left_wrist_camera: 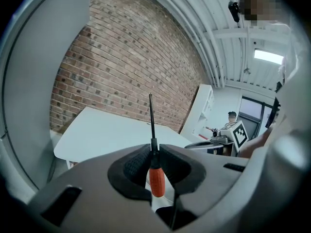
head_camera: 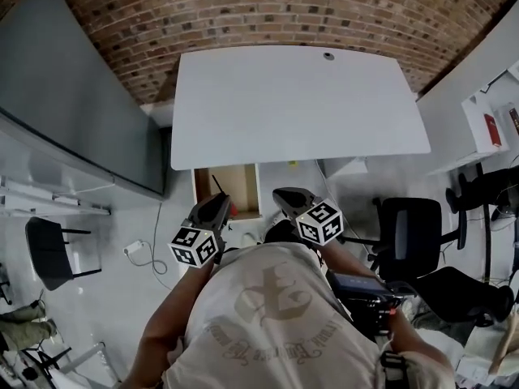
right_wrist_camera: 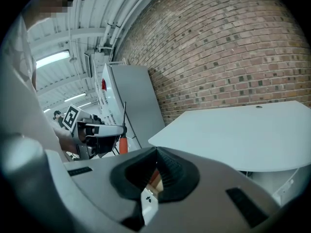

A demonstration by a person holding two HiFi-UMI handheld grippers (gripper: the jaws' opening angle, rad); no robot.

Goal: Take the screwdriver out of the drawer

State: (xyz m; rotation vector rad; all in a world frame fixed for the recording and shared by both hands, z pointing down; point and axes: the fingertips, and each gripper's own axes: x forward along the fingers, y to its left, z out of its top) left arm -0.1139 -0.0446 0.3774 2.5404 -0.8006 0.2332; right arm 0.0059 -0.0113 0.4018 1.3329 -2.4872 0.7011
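My left gripper (left_wrist_camera: 153, 147) is shut on the screwdriver (left_wrist_camera: 156, 178), its pads clamping where the orange handle meets the thin black shaft. The shaft points up and away, over the white table (left_wrist_camera: 112, 130). In the head view the left gripper (head_camera: 216, 207) is held above the open wooden drawer (head_camera: 243, 186), with the screwdriver (head_camera: 218, 186) standing out over it. From the right gripper view, the left gripper (right_wrist_camera: 104, 131) and the screwdriver (right_wrist_camera: 123, 142) appear at the left. My right gripper (right_wrist_camera: 156, 152) has its jaws together with nothing in them; it hangs right of the drawer (head_camera: 285, 197).
The drawer hangs under the front left of the table (head_camera: 300, 104), which stands against a brick wall (head_camera: 243, 14). A dark grey panel (head_camera: 73, 96) lies to the left. Black office chairs (head_camera: 413, 233) and white cabinets (head_camera: 486, 128) are on the right.
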